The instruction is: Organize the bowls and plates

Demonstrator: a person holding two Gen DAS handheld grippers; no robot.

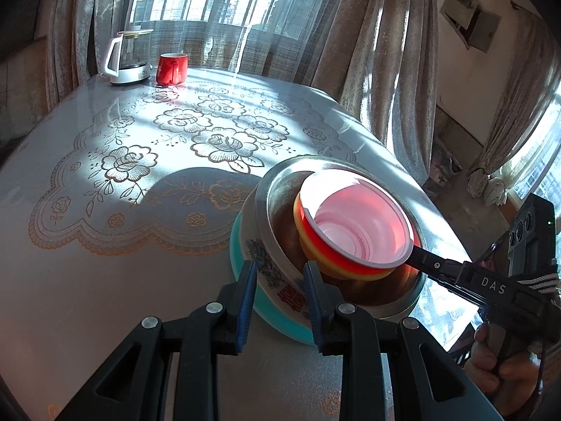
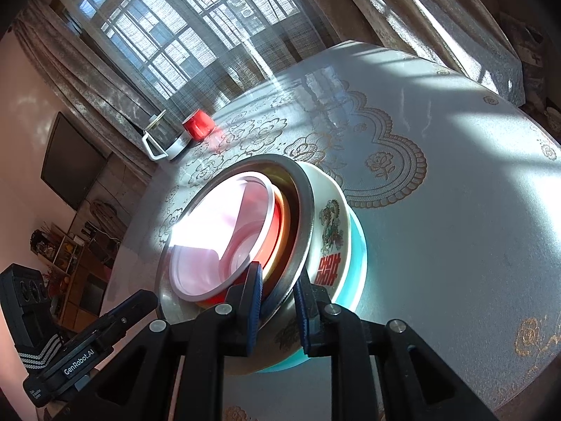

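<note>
A nested stack of dishes sits near the 4 o'clock edge of the desk in the left wrist view: a teal plate at the bottom, a white printed bowl on it, then a steel bowl, with a red-banded bowl tilted inside. The left gripper stands narrowly open astride the stack's near rim, gripping nothing. The right gripper brackets the steel bowl's rim at 6 o'clock; whether its pads press the metal cannot be told. The risk: the tilted inner bowl may slide or tip if the rim is jolted, and a lift by one edge could drag the stack off the glossy desk. A kettle and red mug stand well apart at 11 o'clock.
</note>
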